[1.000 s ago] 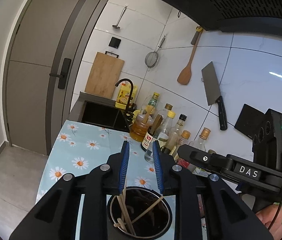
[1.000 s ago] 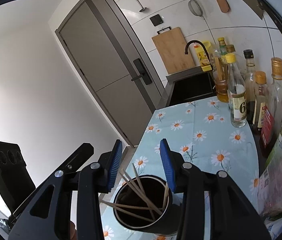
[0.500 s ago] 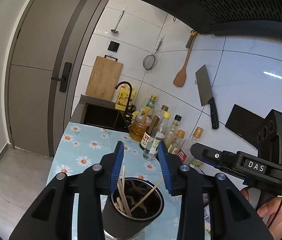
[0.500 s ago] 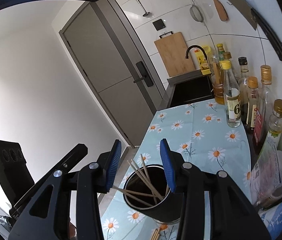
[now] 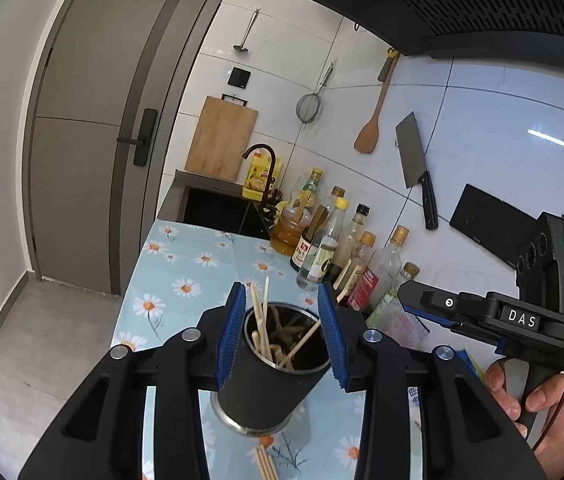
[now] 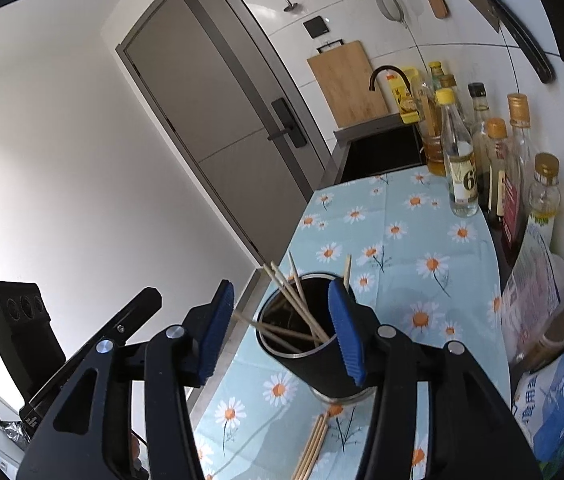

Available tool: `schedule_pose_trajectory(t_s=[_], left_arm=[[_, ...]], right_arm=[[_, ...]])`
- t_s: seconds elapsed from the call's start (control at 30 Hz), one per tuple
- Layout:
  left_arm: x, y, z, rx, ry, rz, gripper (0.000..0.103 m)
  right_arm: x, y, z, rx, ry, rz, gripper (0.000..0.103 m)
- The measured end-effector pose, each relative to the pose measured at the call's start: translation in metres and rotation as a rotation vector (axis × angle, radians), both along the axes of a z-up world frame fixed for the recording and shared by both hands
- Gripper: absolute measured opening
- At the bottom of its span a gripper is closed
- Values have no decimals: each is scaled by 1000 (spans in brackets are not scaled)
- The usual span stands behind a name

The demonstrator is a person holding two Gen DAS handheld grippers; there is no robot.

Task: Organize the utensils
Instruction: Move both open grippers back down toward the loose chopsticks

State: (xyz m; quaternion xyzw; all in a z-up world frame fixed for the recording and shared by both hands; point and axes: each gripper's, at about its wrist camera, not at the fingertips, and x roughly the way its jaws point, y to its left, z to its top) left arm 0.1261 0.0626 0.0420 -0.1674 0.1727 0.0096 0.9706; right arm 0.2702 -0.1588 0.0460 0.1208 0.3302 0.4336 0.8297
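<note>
A black cylindrical utensil holder [image 5: 260,394] with a steel rim stands on the daisy tablecloth [image 5: 186,264] and holds several wooden chopsticks [image 5: 261,322]. My left gripper [image 5: 282,332] is open and empty, its blue pads on either side of the holder, above it. The holder [image 6: 322,372] shows in the right wrist view too, with chopsticks [image 6: 296,304] leaning out of it. My right gripper [image 6: 282,332] is open and empty around it. More loose chopsticks [image 6: 314,446] lie on the cloth in front of the holder.
A row of oil and sauce bottles [image 5: 334,240] lines the tiled wall. A black sink [image 5: 218,210] with a faucet lies beyond the cloth. A cleaver [image 5: 416,164], spatula [image 5: 374,112] and strainer [image 5: 310,104] hang on the wall. Packets [image 6: 562,404] sit at right.
Both grippers have pulled back and up from the holder, which now shows its whole side. The loose chopsticks on the cloth have come into view.
</note>
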Motion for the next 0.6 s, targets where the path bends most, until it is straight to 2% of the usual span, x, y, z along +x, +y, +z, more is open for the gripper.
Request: schedule_pose_trajectory(t_s=[0.33,0.6], left_arm=[[-23,-9,-18,-12,70,-35,43],[-35,-4,-43,-30,141,-38,44]], right_arm=[[-23,-1,-23,-38,66,24,54],[-36,5,-46,-90,122,34,54]])
